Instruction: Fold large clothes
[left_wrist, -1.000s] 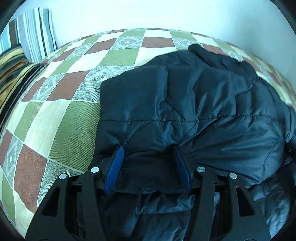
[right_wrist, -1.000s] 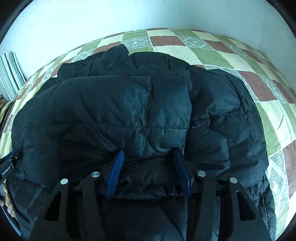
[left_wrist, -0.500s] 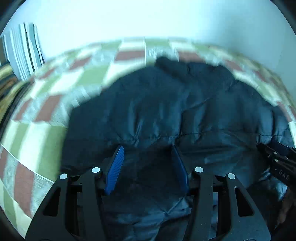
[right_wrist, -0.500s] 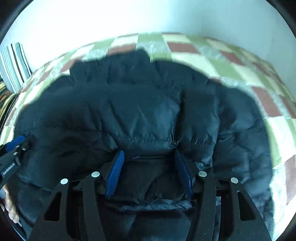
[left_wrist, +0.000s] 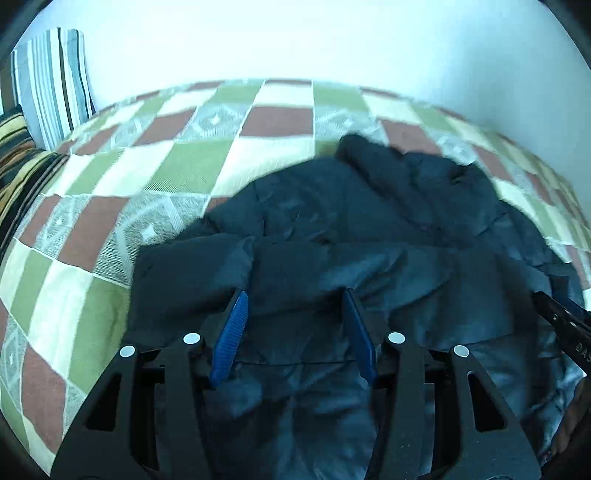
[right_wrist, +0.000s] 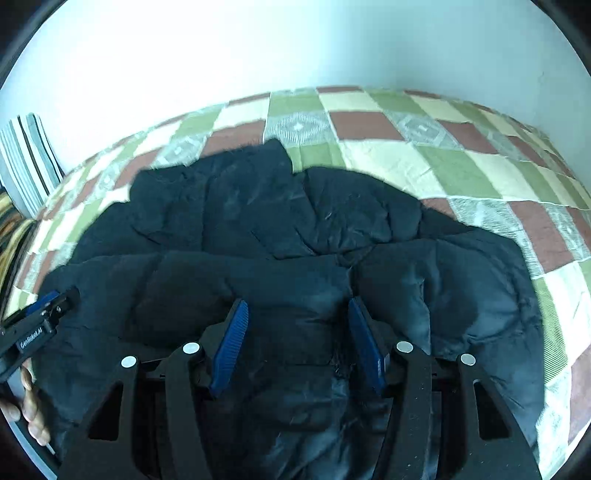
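Striped pillow (left_wrist: 55, 85) sits upper left of L wrist view, against the wall. Checked bedspread (left_wrist: 122, 206) fills left side and far band.

Dark puffer jacket (left_wrist: 369, 221) lies centre to right of frame on the bedspread, already doubled over itself. Its near edge is bunched up and runs down between my fingers.

L gripper (left_wrist: 293, 317): blue pads about half spread, pinching a thick wad of the jacket's near hem. Fabric fills the gap and both pads press into it. R gripper tip (left_wrist: 561, 321) pokes in at right edge of this view, over the same hem.

R wrist view, left to right: L gripper tip (right_wrist: 37, 325) at lower left with a person's fingers (right_wrist: 31, 402) below it. Jacket (right_wrist: 295, 206) fills mid-frame. R gripper (right_wrist: 295, 321) is also half spread and clamped on a padded fold of the hem. Bedspread (right_wrist: 480, 166) is bare to upper right.

Step in hand, my read: both claws carry the near hem up and over toward the collar end, i.e. a lengthwise fold.

Next: keep both hands level and matched so the hem lands square on the far part. Lower, then let go together. Puffer is springy and slick, so may slip or rebound; expect to press flat after.
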